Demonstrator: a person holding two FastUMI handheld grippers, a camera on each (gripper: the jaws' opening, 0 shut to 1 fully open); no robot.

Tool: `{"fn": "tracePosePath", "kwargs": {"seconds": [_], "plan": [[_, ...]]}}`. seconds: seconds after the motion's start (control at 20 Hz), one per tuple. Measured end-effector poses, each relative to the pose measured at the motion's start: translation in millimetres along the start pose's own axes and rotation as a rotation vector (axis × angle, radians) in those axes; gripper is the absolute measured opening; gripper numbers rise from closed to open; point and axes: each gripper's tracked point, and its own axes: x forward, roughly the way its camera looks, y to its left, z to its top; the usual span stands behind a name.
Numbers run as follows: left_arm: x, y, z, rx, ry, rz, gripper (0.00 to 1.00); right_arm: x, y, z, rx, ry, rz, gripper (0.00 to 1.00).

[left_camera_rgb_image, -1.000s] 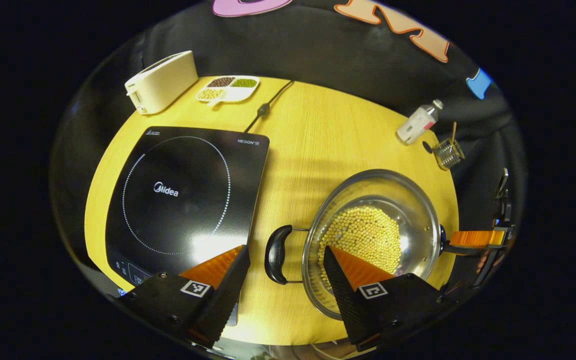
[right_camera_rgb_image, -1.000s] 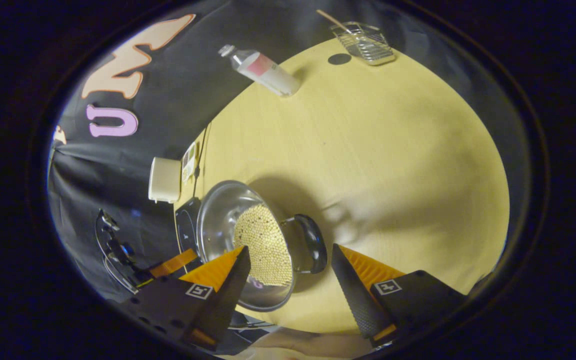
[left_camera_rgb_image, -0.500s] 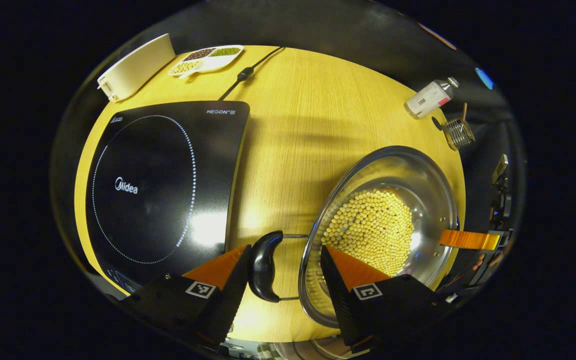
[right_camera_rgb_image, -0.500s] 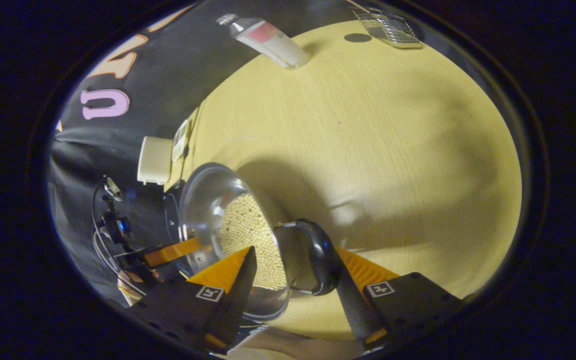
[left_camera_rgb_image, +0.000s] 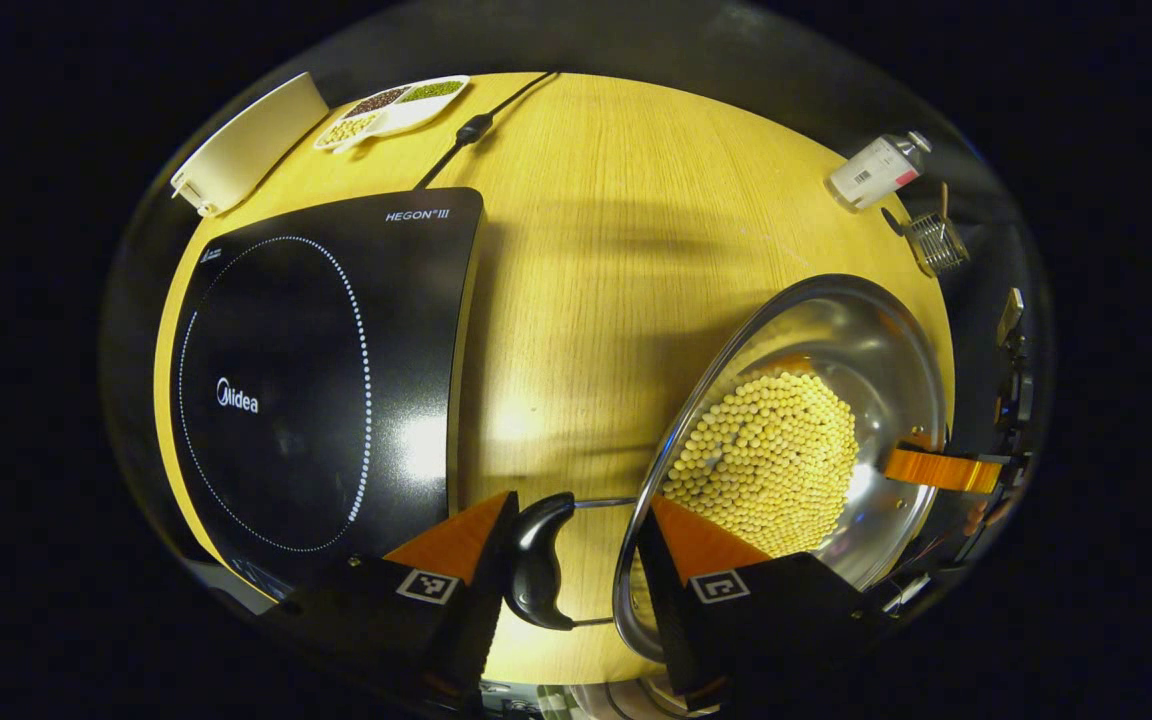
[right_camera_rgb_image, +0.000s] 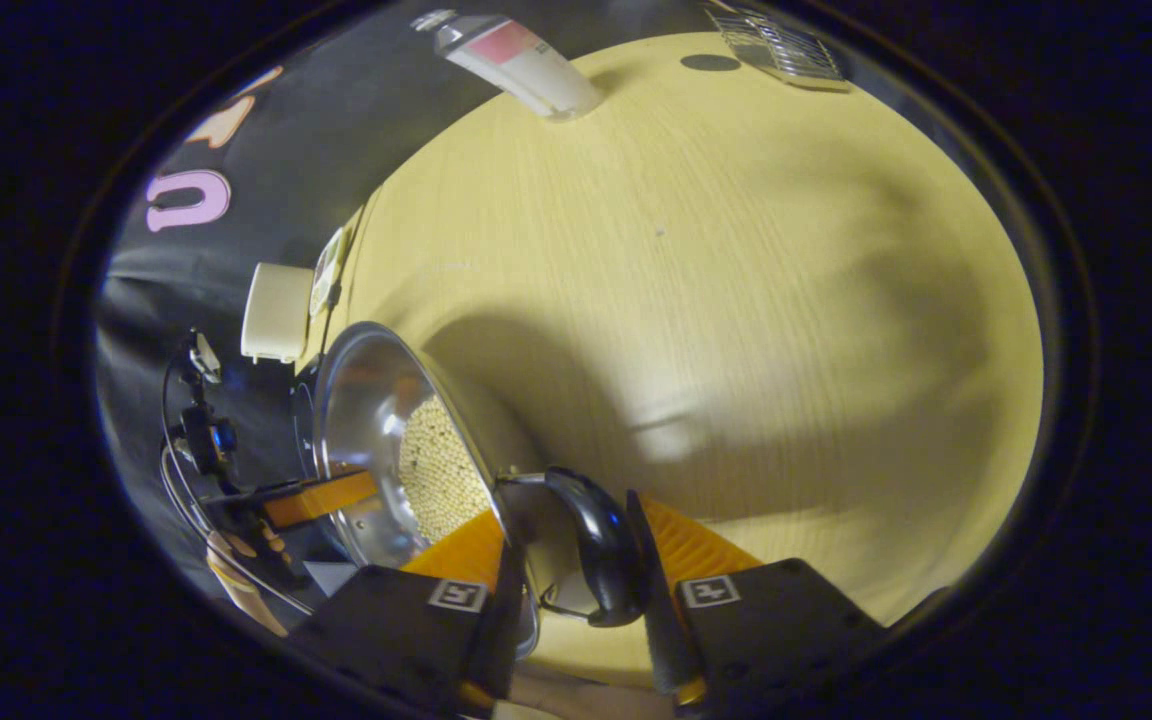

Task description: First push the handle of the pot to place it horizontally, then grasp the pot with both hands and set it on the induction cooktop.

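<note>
Straddling one black side handle [left_camera_rgb_image: 536, 575] of the steel pot [left_camera_rgb_image: 841, 330], the left gripper [left_camera_rgb_image: 568, 590] has its jaws apart: one finger lies just beside the handle's outer face, possibly touching it, while the other sits at the pot's rim with a gap between it and the handle. It is not clamped.

On the pot's far side, the right gripper [right_camera_rgb_image: 571, 590] has its two fingers drawn in close around the second black handle [right_camera_rgb_image: 598, 560]. Both appear to press on that handle, though one contact is hard to confirm behind the pot wall. In the left gripper view this same tool shows past the pot's far rim as a finger [left_camera_rgb_image: 941, 470] reaching in. In the right gripper view the other tool [right_camera_rgb_image: 321, 497] shows beyond the pot, with part of a hand [right_camera_rgb_image: 236, 575] holding it.

One pot stands on the wooden table [left_camera_rgb_image: 616, 260], with a mound of pale yellow beans [left_camera_rgb_image: 771, 460] inside. It has two handles, one at each side.

One black induction cooktop [left_camera_rgb_image: 316, 370] lies beside the pot, well apart from it, with its cord [left_camera_rgb_image: 476, 125] running away from the pot.

Farther from the pot, beyond the cooktop, are one cream toaster [left_camera_rgb_image: 241, 150] and one divided dish [left_camera_rgb_image: 391, 100] holding three sorts of beans. Beyond the pot's other side are one bottle [left_camera_rgb_image: 876, 170] lying down and one small wire basket [left_camera_rgb_image: 939, 243].
</note>
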Motion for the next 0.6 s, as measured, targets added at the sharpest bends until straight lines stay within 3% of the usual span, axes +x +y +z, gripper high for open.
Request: {"fn": "tracePosePath", "kwargs": {"seconds": [0.25,0.35,0.4,0.45,0.5,0.6], "plan": [[-5.2,-5.6,-7.9,-0.01,0.003,0.005,0.65,-9.9,-9.5,-2.3,-0.109,-0.007,-0.101,0.48],[-14.7,-10.6,-13.2,-0.012,-0.01,-0.004,0.65,-19.7,-9.0,-3.4,-0.112,-0.012,-0.098,0.49],[-19.1,-13.1,-16.9,-0.015,-0.012,-0.009,0.67,-24.4,-8.5,-5.9,-0.113,-0.011,-0.097,0.54],[-22.3,-15.1,-19.5,-0.014,-0.012,-0.013,0.65,-28.9,-9.7,-9.7,-0.116,-0.013,-0.099,0.49],[-24.8,-16.4,-22.7,-0.012,-0.013,-0.016,0.67,-32.6,-10.2,-11.3,-0.121,-0.013,-0.101,0.6],[-28.7,-17.3,-30.4,-0.019,-0.008,-0.024,0.65,-40.2,-10.3,-18.0,-0.125,-0.015,-0.103,0.54]]}}
